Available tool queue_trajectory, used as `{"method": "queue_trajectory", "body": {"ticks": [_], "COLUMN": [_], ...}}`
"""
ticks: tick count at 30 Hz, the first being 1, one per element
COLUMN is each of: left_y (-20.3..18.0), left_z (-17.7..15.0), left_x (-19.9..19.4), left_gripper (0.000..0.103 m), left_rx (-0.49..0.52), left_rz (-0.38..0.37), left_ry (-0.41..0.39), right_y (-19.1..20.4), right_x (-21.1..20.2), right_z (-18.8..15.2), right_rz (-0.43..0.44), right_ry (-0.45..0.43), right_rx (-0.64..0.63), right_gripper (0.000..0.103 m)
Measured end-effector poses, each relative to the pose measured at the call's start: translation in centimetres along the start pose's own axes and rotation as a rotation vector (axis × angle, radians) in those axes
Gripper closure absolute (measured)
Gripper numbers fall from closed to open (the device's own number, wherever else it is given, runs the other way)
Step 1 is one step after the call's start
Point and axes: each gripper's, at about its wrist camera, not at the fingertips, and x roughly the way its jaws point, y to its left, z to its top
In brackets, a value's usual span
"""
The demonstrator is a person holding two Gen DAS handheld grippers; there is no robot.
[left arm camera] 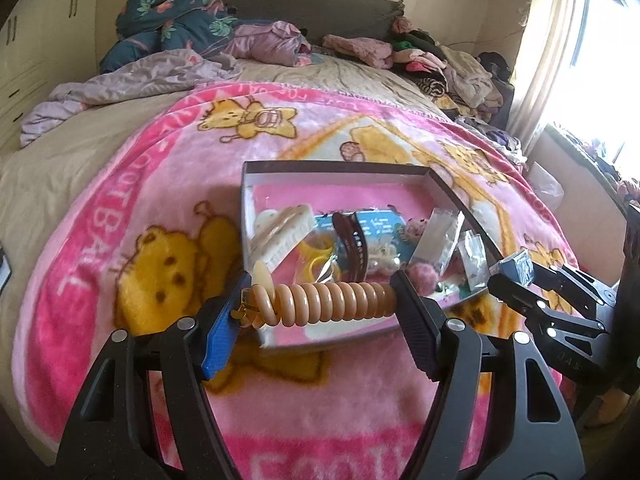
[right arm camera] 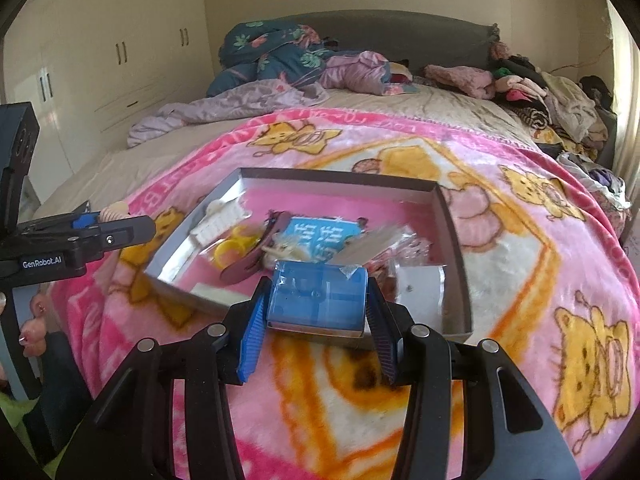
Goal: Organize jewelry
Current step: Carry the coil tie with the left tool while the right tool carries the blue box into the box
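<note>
My left gripper [left arm camera: 320,304] is shut on a peach ringed hair clip [left arm camera: 328,302], held just above the near edge of a shallow open box [left arm camera: 340,168] on the pink blanket. The box holds a white claw clip [left arm camera: 280,236], a dark barrette [left arm camera: 354,244], yellow rings [left arm camera: 316,256], a blue card [left arm camera: 380,228] and small plastic bags [left arm camera: 438,240]. My right gripper [right arm camera: 318,300] is shut on a small blue plastic case [right arm camera: 318,294], over the near edge of the box [right arm camera: 336,178]. The left gripper also shows in the right wrist view [right arm camera: 116,220], the right one in the left wrist view [left arm camera: 508,272].
The box lies on a pink cartoon-bear blanket [left arm camera: 160,208] spread over a bed. Crumpled clothes and bedding [left arm camera: 192,20] pile along the headboard and the right side. A wardrobe [right arm camera: 120,52] stands at the left, a curtained window [left arm camera: 568,40] at the right.
</note>
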Motion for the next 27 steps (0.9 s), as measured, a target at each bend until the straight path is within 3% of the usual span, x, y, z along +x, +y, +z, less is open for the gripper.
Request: {"method": "queue_trajectory", "body": {"ticks": [27], "left_y": [-2.0], "left_z": [1.4], "left_x": [6.9], "left_gripper": [0.042], "left_rx": [0.025], "left_rz": [-0.024], "left_ry": [0.092], "right_y": [-7.2], "right_x": [2.8], "right_z": [0.3], "right_rz": [-0.106], "right_ry": [0.018], "right_rx": [0.1], "right_gripper": [0.058]}}
